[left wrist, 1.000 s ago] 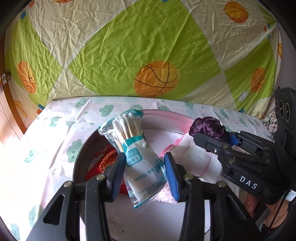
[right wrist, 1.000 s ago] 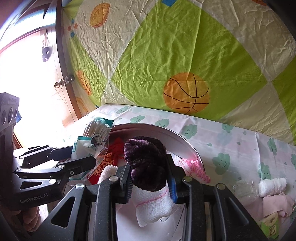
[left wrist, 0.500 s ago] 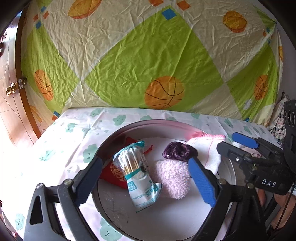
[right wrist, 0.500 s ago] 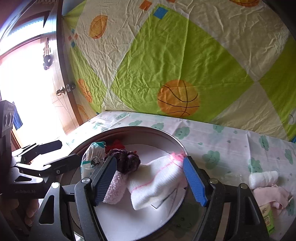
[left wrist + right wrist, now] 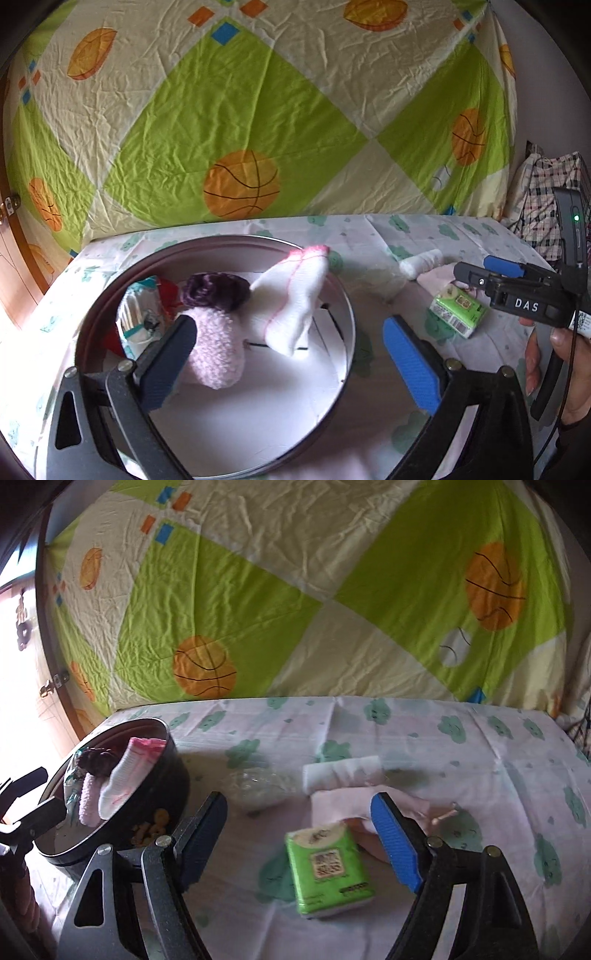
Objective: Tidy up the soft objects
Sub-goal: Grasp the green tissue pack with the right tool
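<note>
A round dark tin holds a cotton-swab pack, a purple scrunchie, a fuzzy pink sock and a white sock with pink trim. My left gripper hovers over the tin, its jaws opening wide with nothing gripped. My right gripper is off to the tin's right over the tablecloth, jaws opening and nothing held. A green tissue pack lies on the cloth below its fingers, untouched. Beyond it lie a pink cloth and a white roll.
A clear plastic bag lies between the tin and the white roll. A green and cream basketball-print sheet hangs behind the table. A plaid bag sits at the far right. A wooden door is at the left.
The left gripper let go of the cotton-swab pack and the right let go of the scrunchie and white sock, all now in the tin. Both pulled back; the right swung rightward.
</note>
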